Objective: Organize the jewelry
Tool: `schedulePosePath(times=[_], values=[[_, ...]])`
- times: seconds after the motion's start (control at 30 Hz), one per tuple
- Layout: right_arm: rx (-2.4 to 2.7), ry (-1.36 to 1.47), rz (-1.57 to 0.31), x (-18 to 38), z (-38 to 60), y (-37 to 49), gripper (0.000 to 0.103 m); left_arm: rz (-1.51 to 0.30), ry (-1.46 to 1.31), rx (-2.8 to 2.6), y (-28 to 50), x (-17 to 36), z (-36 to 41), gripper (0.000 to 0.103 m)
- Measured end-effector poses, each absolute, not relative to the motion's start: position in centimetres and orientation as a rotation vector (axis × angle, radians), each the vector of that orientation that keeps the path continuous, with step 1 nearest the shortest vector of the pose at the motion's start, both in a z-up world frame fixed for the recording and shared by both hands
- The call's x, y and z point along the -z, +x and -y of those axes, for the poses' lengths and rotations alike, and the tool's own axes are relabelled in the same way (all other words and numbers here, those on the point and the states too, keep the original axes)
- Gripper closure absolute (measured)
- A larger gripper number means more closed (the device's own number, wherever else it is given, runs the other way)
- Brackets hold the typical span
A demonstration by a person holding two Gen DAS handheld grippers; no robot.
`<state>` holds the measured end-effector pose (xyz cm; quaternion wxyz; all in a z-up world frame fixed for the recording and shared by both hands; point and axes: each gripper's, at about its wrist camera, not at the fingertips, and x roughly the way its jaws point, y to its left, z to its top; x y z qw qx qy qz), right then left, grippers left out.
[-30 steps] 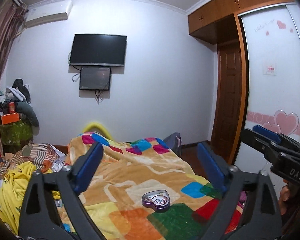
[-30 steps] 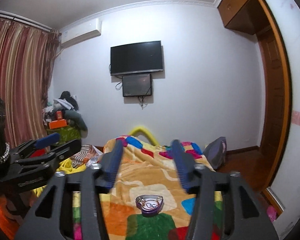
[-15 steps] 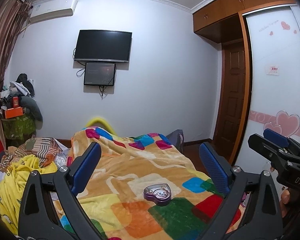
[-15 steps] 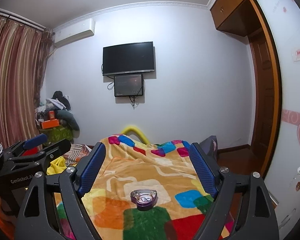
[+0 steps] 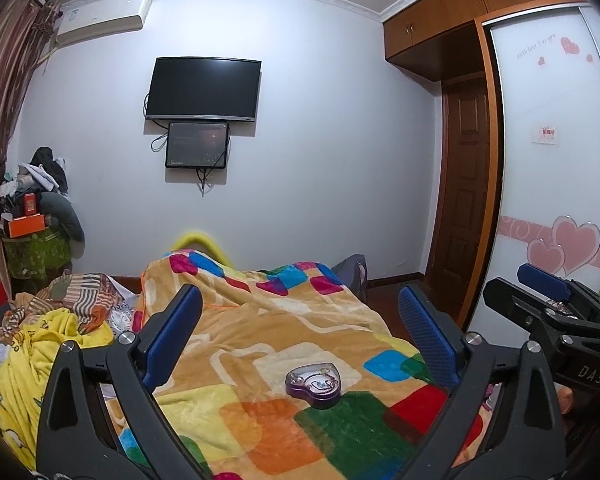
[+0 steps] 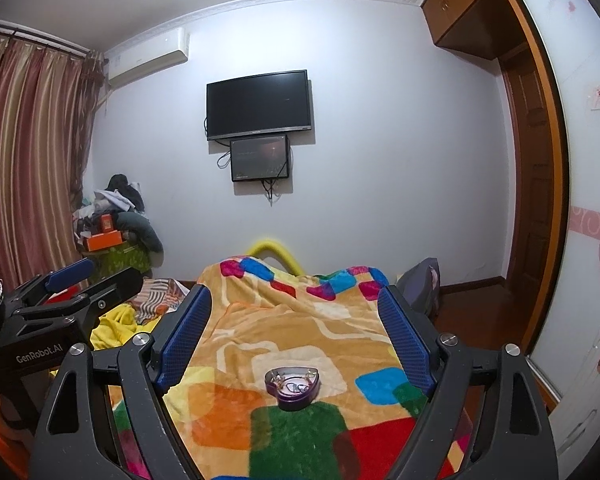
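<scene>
We recorded one container on the bed: a small purple heart-shaped metal jewelry tin, lidless and lying flat on the multicoloured patchwork fleece blanket. It rested at the seam between a cream patch and a green patch, touching nothing else. Inside we noted a tangle of thin silvery chain and small bright pieces, too fine to sort by type. In the right wrist view the heart's point faced toward the camera and its two lobes toward the far wall, so the axis ran lengthwise along the bed; in the left wrist view the point turned toward the lower right.

To the left of the blanket lay a crumpled yellow cloth and a striped cloth.

The left gripper was held above the near end of the bed, blue-padded fingers spread wide and empty, the tin framed between them but well ahead of them. The right gripper was likewise released, its blue fingers far apart, nothing between them, the tin ahead and centred.
</scene>
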<state>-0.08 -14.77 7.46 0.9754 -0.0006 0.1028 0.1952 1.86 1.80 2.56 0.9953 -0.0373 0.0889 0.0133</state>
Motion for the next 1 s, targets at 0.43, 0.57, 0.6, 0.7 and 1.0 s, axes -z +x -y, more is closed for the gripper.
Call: schedulePosePath(times=[0.43, 0.57, 0.6, 0.7, 1.0], values=[[-0.397, 0.0, -0.227, -7.5, 14.83, 0.15, 0.02, -0.196, -0.074, -0.024, 2.37, -2.27, -1.41, 0.001], [-0.397, 0.001, -0.228, -7.47, 14.81, 0.13, 0.02, -0.202, -0.077, -0.021, 2.56, -2.24, -1.47, 0.001], [-0.397, 0.001, -0.228, -7.46, 14.81, 0.14, 0.02, -0.202, -0.076, -0.022, 2.58, -2.25, -1.45, 0.001], [-0.396, -0.001, -0.228, -7.53, 14.81, 0.12, 0.02, -0.201, -0.078, -0.021, 2.58, -2.24, -1.47, 0.001], [-0.397, 0.0, -0.228, -7.48, 14.83, 0.11, 0.02, -0.205, -0.075, -0.015, 2.81, -2.24, -1.26, 0.001]])
